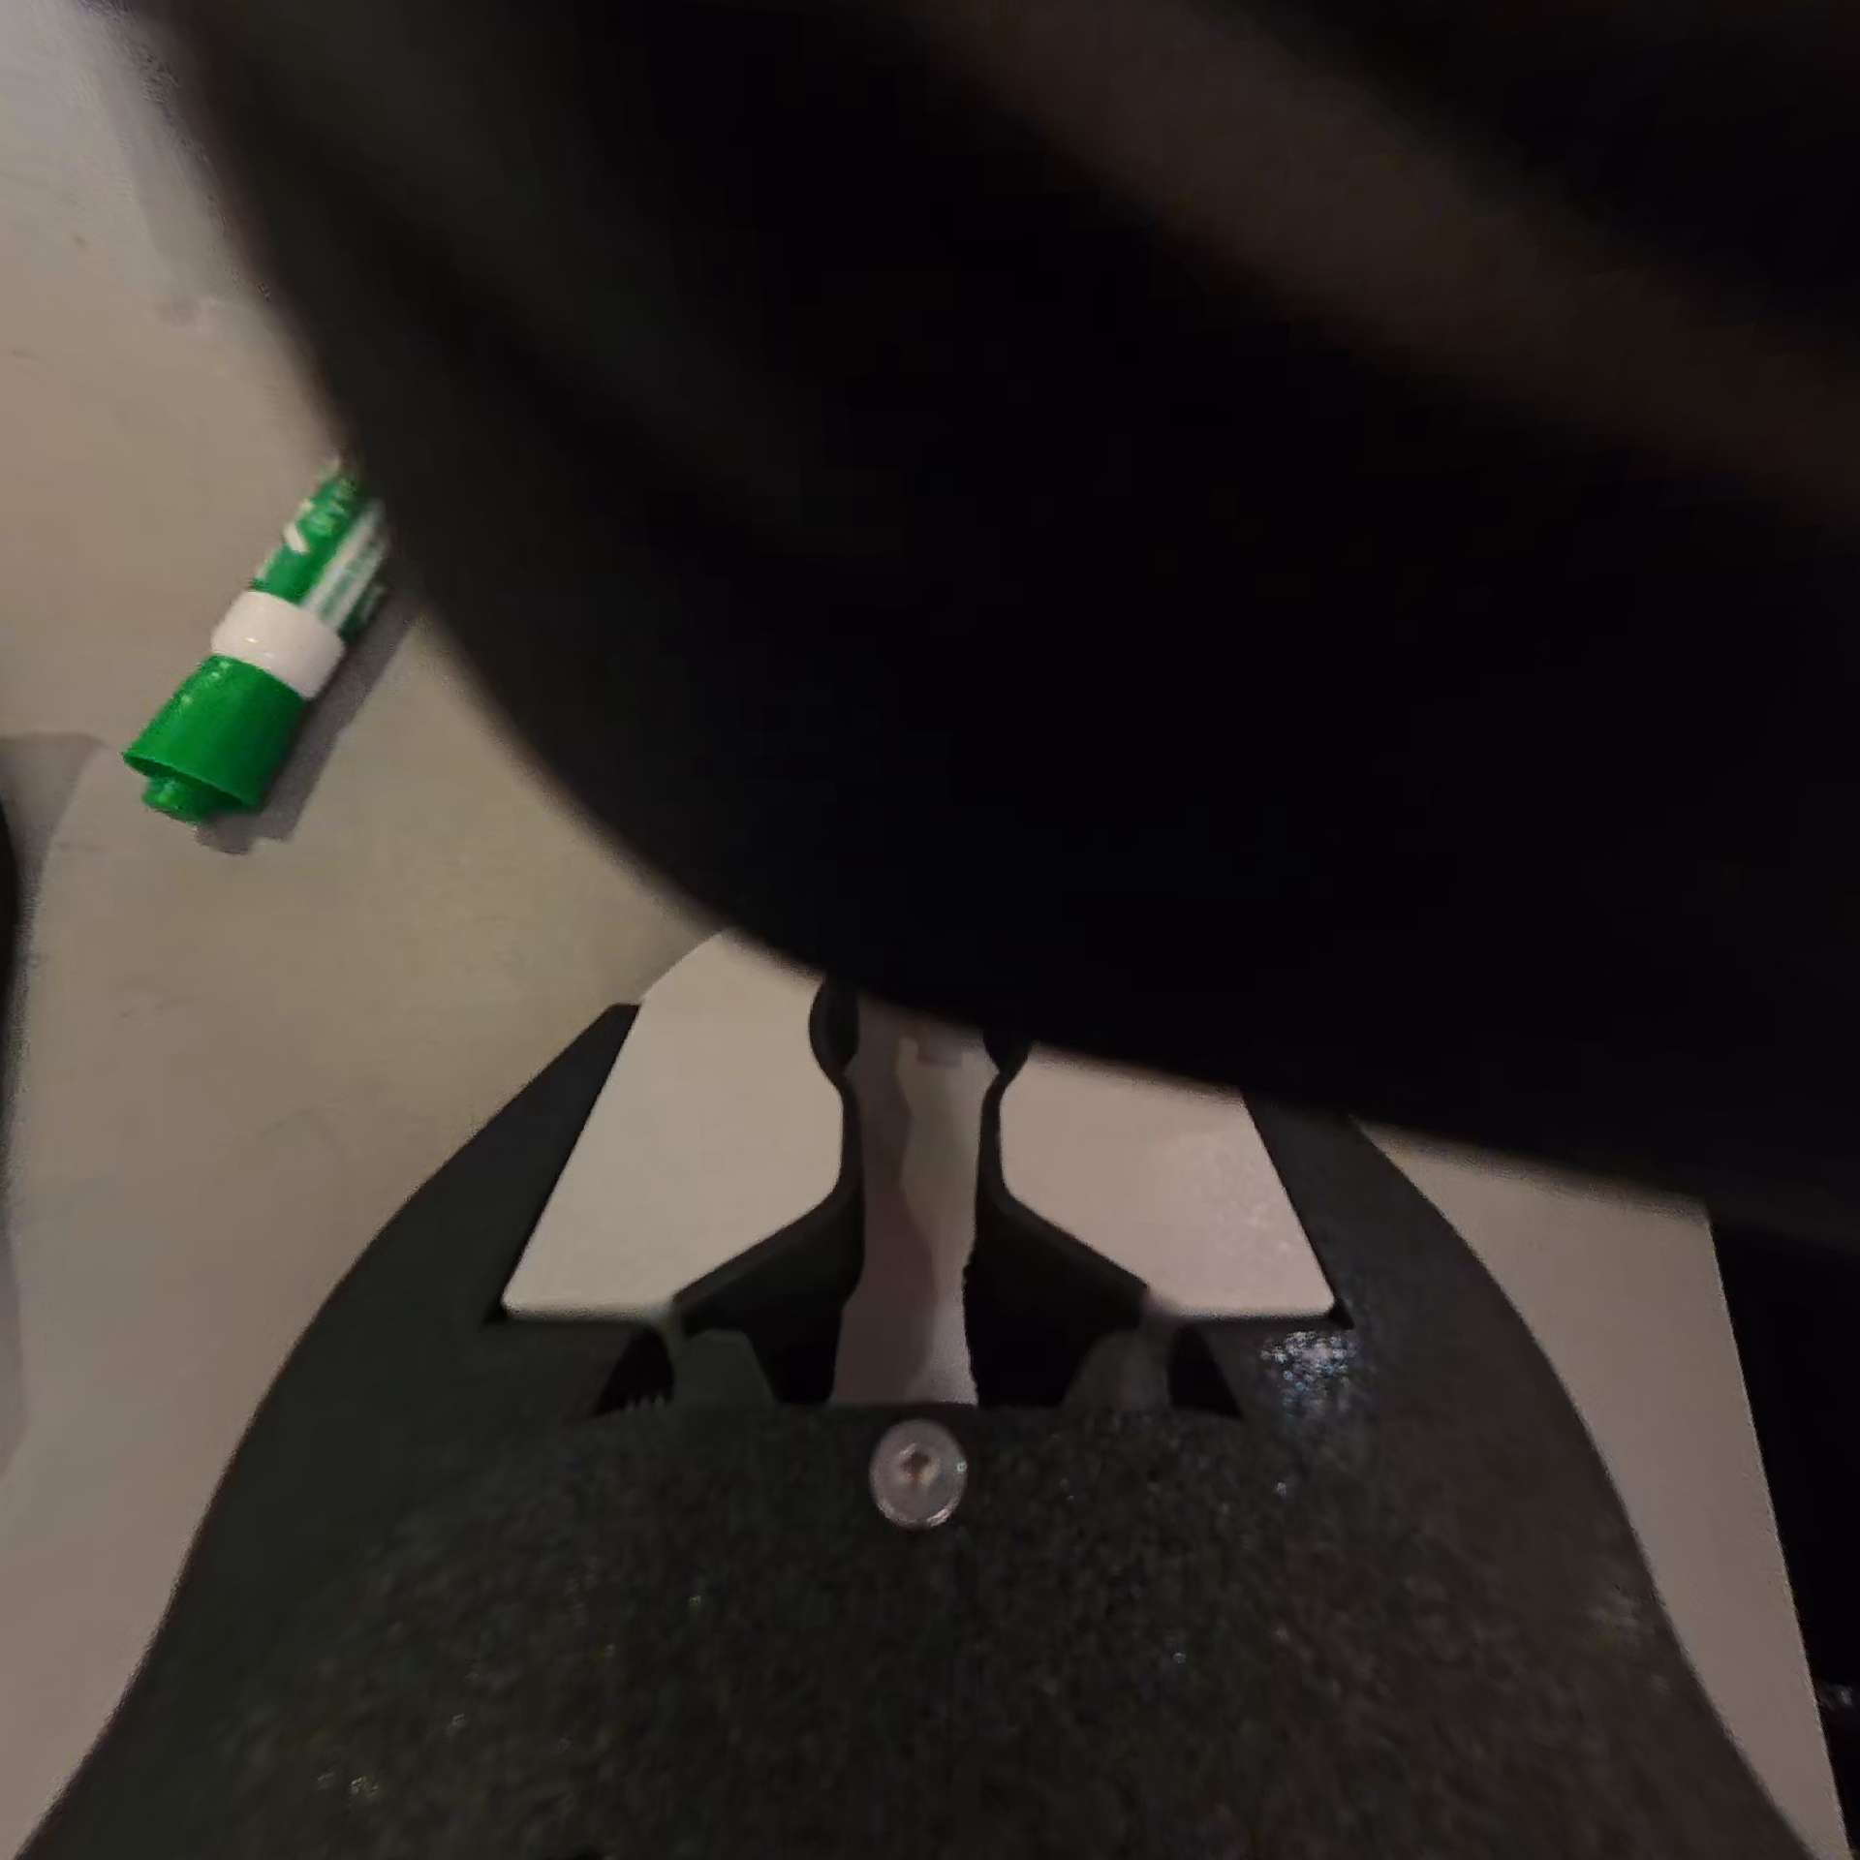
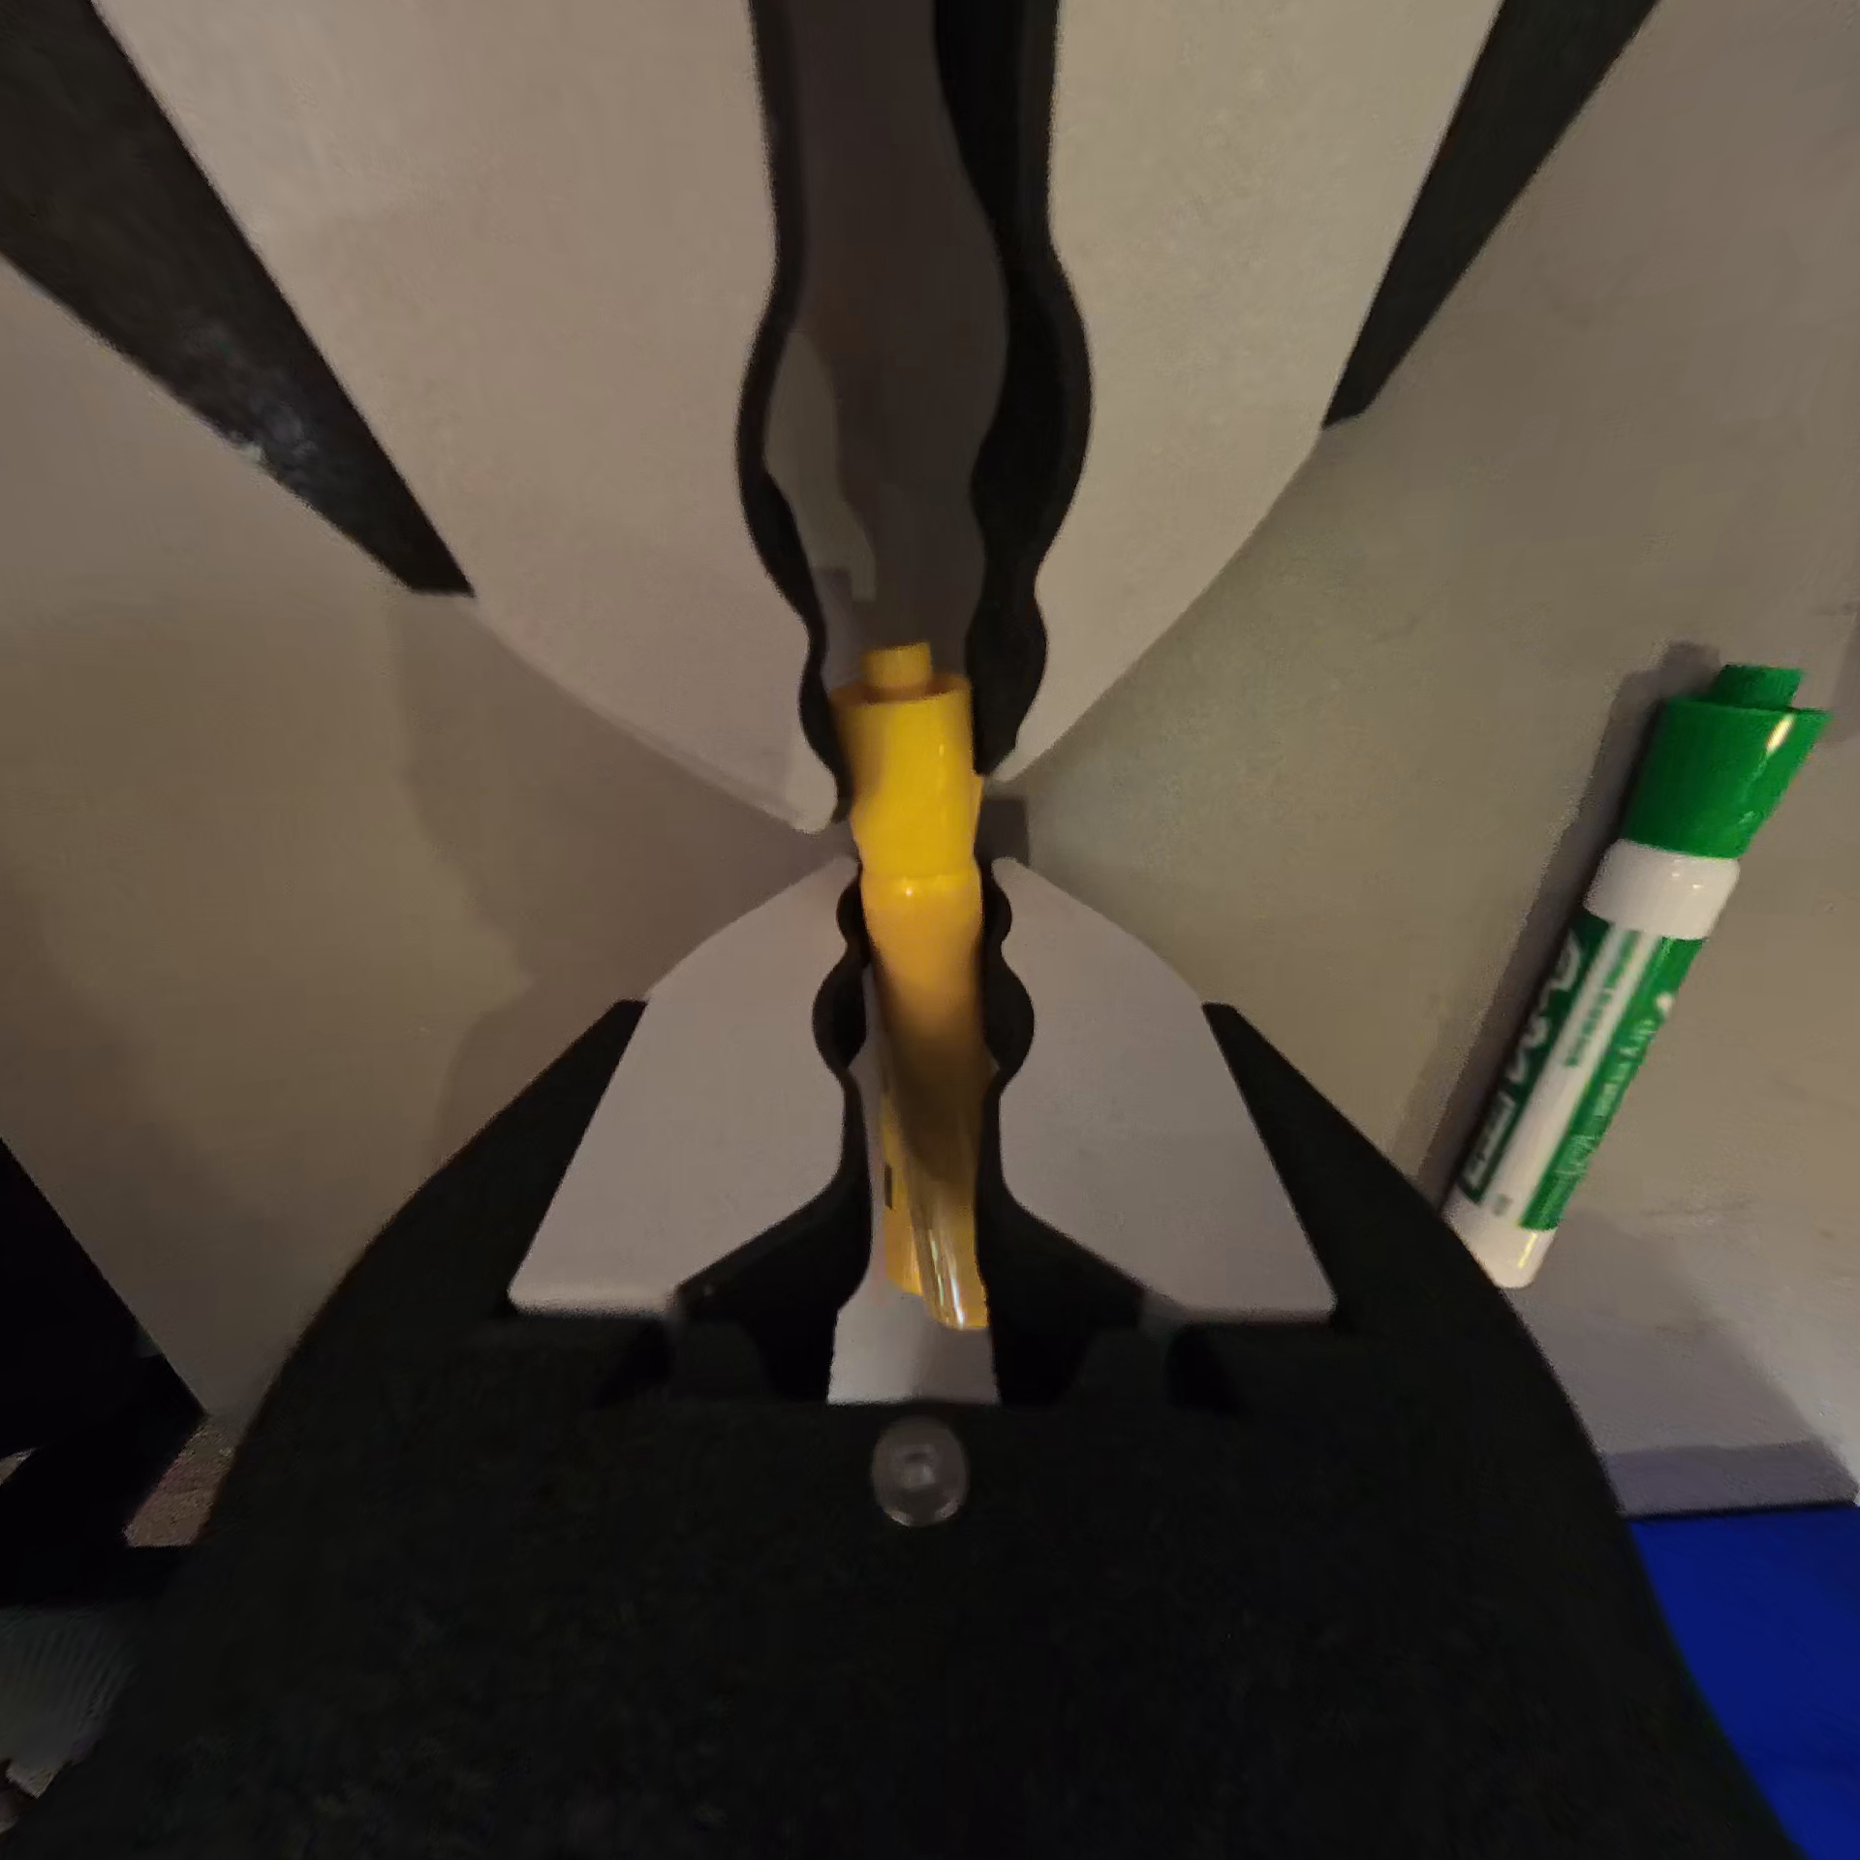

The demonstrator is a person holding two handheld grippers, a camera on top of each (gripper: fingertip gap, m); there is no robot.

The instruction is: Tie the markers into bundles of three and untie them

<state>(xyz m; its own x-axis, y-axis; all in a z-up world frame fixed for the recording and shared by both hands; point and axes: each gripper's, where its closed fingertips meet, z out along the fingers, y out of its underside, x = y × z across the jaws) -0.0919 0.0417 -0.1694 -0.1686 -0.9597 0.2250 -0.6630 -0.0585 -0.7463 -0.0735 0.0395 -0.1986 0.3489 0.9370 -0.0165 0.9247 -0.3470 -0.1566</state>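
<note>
Grippers meet tip to tip: right gripper [image 2: 921, 966] is clamped on the yellow marker [image 2: 911, 795], left gripper [image 2: 906, 705] pinching its cap end, probably to steady it for bundling. Green marker [image 2: 1610, 986] lies loose just right, no tie visible.

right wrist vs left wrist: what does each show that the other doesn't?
Right wrist only: the yellow marker, gripped at the cap end by the left gripper coming in from the top, with the right gripper closed on its barrel from below. A blue patch sits at the lower right.

Left wrist only: a big dark blur covering most of the frame and hiding that gripper's tips.

Both: the green marker lying on the pale table.
</note>
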